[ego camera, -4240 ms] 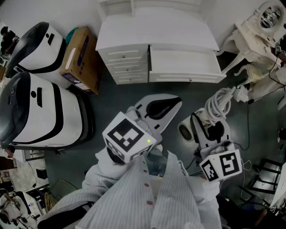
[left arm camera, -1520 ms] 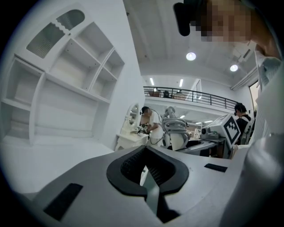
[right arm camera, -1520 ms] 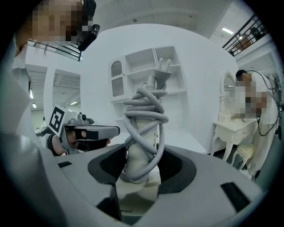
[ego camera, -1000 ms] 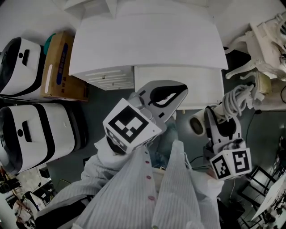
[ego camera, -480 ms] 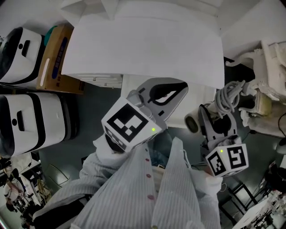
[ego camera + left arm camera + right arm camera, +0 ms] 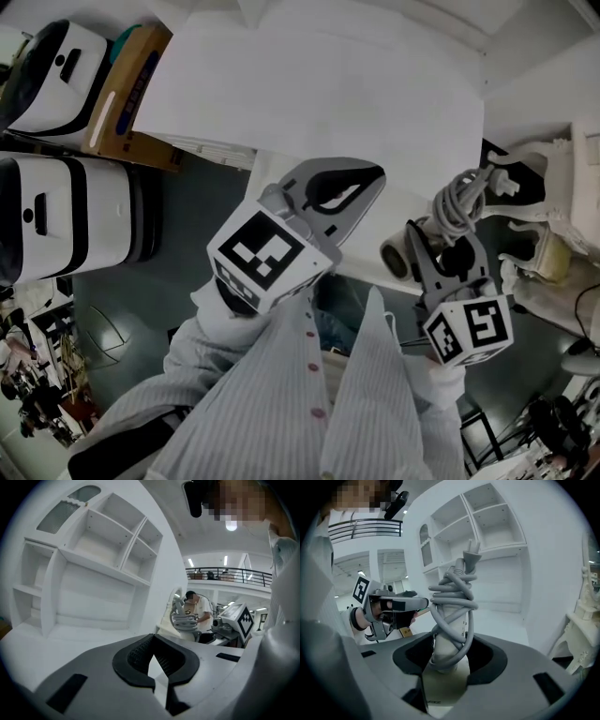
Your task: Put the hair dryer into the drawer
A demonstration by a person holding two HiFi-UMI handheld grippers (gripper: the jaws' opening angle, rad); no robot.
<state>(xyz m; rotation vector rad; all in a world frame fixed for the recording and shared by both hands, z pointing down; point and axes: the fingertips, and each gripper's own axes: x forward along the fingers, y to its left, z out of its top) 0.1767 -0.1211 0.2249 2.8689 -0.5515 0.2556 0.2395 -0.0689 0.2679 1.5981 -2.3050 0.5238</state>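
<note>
The cream hair dryer (image 6: 398, 255), with its grey cord (image 6: 459, 202) wound round the handle, sits in my right gripper (image 6: 441, 272), which is shut on it. In the right gripper view the hair dryer (image 6: 450, 620) stands upright between the jaws of the right gripper (image 6: 450, 660). My left gripper (image 6: 361, 187) hangs shut and empty over the cabinet's front edge, to the left of the dryer; its pads meet in the left gripper view (image 6: 157, 667). The drawer (image 6: 380, 230) shows only as a white strip below the cabinet top (image 6: 319, 84), between the two grippers.
White open shelving (image 6: 93, 564) rises at the back of the cabinet. Two white-and-black machines (image 6: 56, 216) and a cardboard box (image 6: 131, 94) stand on the floor at the left. Ornate white furniture (image 6: 553, 225) stands at the right. A person (image 6: 194, 606) is far off.
The cabinet has come much closer under both grippers. The right gripper has carried the hair dryer up to the cabinet's front. The left gripper keeps its place, still shut.
</note>
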